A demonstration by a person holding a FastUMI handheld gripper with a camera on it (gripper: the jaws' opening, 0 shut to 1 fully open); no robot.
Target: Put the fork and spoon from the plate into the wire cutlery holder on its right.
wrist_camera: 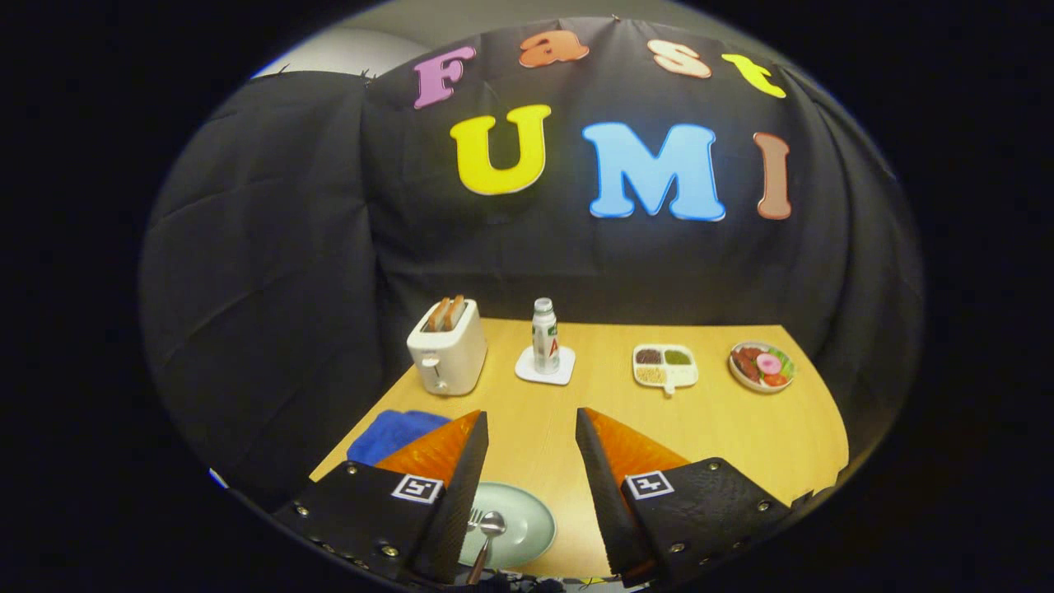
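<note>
The gripper [531,445] hangs above the near edge of the pale wooden table [725,428], its two fingers spread wide apart with bare tabletop showing between them, and nothing is held. Down low, between the fingers and tucked close against the left one, sits the round pale-green plate [527,519]. On that plate lies the silver metal spoon [487,531], bowl pointing away from the gripper and handle running back toward it. Right beside it on the left, the tines of the silver fork [473,518] peek out from behind the left finger; the rest of the fork is hidden. Past the left finger, a folded blue cloth [395,432] lies at the table's left edge. Further off, along the back of the table, stands a white toaster [447,350] with two slices of toast sticking up from its slots. To its right, a small white bottle [544,335] stands upright on a white square coaster [545,367]. Next comes a white divided tray [665,366] with dark, green and tan fillings in its compartments, and at the far right a round plate of colourful food [762,366].
</note>
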